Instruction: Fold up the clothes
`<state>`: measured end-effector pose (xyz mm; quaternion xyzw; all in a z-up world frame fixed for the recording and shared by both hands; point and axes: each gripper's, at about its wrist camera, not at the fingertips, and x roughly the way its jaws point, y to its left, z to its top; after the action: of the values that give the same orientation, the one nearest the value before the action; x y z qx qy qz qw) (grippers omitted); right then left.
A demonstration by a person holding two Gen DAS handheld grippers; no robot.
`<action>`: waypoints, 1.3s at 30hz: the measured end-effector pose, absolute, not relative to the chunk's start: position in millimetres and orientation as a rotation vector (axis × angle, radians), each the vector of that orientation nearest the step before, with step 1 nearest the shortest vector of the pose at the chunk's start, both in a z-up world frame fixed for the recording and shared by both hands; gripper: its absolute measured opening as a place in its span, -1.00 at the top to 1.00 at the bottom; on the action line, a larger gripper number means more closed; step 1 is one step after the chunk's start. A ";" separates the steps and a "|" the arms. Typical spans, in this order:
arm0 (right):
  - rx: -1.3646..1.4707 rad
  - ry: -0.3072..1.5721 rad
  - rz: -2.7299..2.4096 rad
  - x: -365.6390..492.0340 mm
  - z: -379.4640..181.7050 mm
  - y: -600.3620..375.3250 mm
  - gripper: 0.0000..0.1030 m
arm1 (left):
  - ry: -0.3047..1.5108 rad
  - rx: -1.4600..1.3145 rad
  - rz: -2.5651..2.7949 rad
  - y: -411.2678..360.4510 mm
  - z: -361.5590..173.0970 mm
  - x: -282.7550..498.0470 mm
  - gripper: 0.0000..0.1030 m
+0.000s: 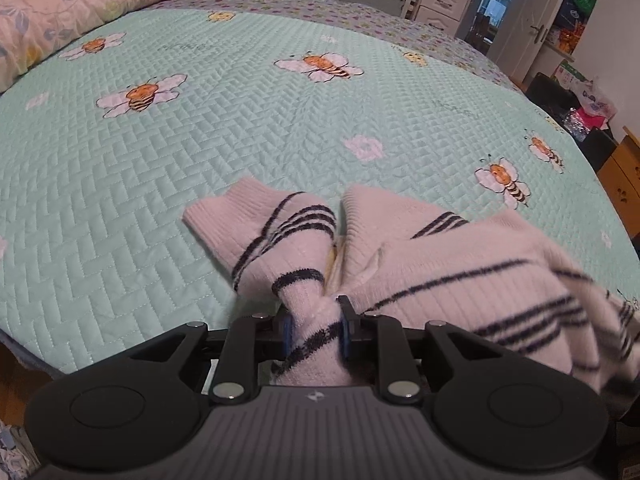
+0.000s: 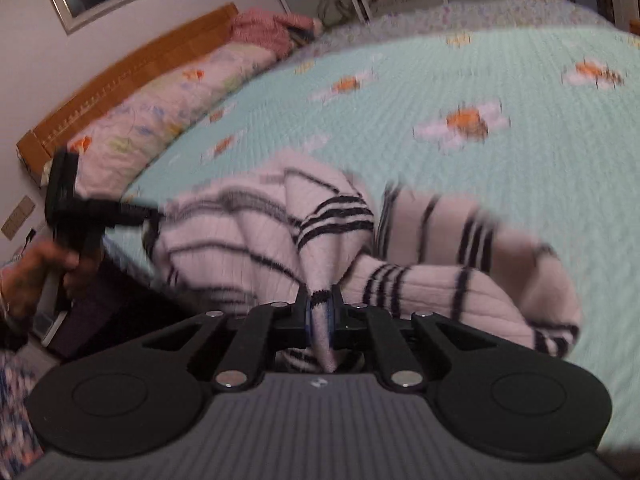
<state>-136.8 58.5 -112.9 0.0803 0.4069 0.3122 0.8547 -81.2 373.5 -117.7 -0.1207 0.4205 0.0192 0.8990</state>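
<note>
A pale pink knitted sweater with dark stripes lies bunched at the near edge of the bed. In the left wrist view my left gripper is shut on a thick twisted fold of it, with one sleeve cuff spread out ahead to the left. The right wrist view is blurred: my right gripper is pinched shut on a thin fold of the same sweater. The left gripper also shows at the left of that view, held by a hand and gripping the sweater's far end.
The bed carries a mint quilted cover printed with bees. A floral bolster pillow and wooden headboard lie along one side. Beyond the bed stand wardrobes, a white door, bags and a wooden cabinet.
</note>
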 end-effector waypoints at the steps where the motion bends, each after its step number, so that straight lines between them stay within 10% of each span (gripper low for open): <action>1: 0.173 0.876 0.654 -138.3 -119.4 59.5 0.83 | 0.859 -0.257 0.035 372.5 -115.1 -82.2 0.57; 14: 0.560 0.739 0.570 -81.3 -88.3 28.0 0.83 | 0.709 -0.377 -0.054 371.9 -58.9 -79.2 0.59; 20: 0.231 0.773 0.301 -51.8 -96.7 41.4 0.80 | 0.797 -0.450 -0.108 370.4 -80.1 -79.3 0.59; 31: 0.225 0.587 0.203 -91.3 -64.3 57.6 -0.31 | 0.803 -0.580 -0.355 359.9 -72.5 -84.8 0.59; 39: 0.337 0.691 0.555 -112.8 -72.1 79.5 -0.38 | 0.830 -0.564 -0.548 290.8 -71.8 -66.4 0.59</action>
<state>-112.8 79.5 -72.1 0.1622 0.3327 0.2674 0.8897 -66.4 290.8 -71.8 -0.2671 0.3928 -0.2595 0.8409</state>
